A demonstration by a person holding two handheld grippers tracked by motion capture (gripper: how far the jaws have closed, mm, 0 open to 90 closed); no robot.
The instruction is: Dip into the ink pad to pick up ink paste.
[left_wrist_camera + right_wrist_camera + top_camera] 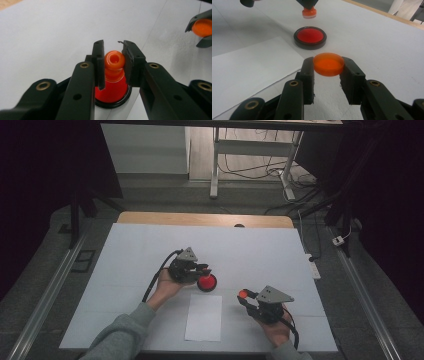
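While the red ink pad [207, 282] sits flat on the white counter [130, 255], the left hand-held gripper [204, 268] hangs directly above it with its jaws clamped on the knob of an orange stamp [114, 61]. Seen from the left gripper view, the stamp's round handle is pinched between the two black pads, and its wider body points down toward the pad's red surface inside a black rim. From the right gripper view, the stamp's pale base [309, 13] is above and just beyond the ink pad [310, 37], clear of it rather than pressed in. The right hand-held gripper [243, 295] is near the ink pad, toward the person's right, and its jaws are closed on a shallow orange cap [328, 64], gripping it by the rim and holding it level above the counter. In the left gripper view that cap [202, 27] appears well beyond the stamp, between the other gripper's jaws. A white sheet of paper [204, 317] lies flat on the counter just on the person's side of the ink pad, between the two forearms. A grey sleeve [120, 337] covers the left arm, farther from the ink pad than the sheet.
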